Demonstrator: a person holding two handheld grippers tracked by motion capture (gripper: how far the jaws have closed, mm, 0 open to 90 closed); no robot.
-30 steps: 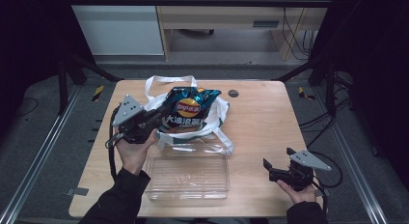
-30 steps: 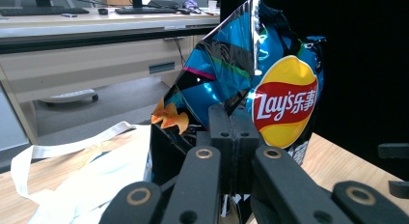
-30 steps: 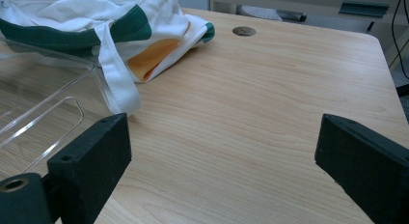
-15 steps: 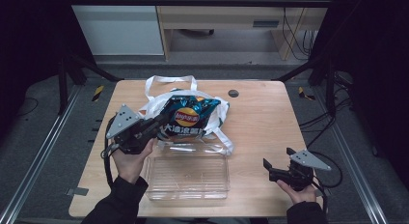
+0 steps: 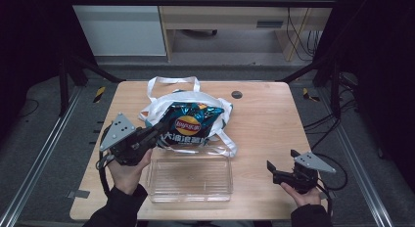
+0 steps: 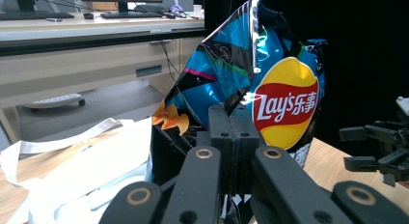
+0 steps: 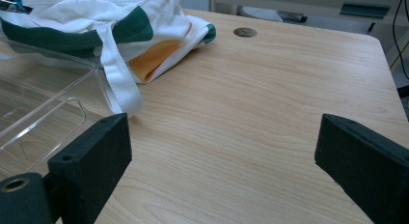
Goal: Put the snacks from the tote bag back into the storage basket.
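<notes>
Chips bag [image 6: 270,89] is being pinched at its lower edge by the left gripper [image 6: 232,132], whose fingers [image 6: 219,125] are pressing flat together on the foil, so the bag is standing upright in front of them in the left gripper view. In the high view the same bag [image 5: 192,125] is lying tilted over a white cloth bag [image 5: 195,101], with its near corner inside the fingers of the left gripper [image 5: 157,131], and the person's left hand [image 5: 128,163] is holding that gripper from below.

Right gripper [image 5: 272,170] is resting near the right front part of the tabletop [image 5: 274,119], in the person's right hand [image 5: 301,192]. Its fingers [image 7: 94,156] are standing wide apart and are grasping nothing; between them only bare wood of the tabletop [image 7: 251,113] is lying.

Just beside the left gripper, toward the person, a clear plastic tray [image 5: 190,179] is sitting on the tabletop, and its far edge is touching a strap of the cloth bag. In the right gripper view the tray [image 7: 43,98] is lying at the left, and the cloth bag [image 7: 120,26] is showing green trim and a yellow lining. A small round hole [image 5: 237,94] is sitting in the tabletop behind the cloth bag.
</notes>
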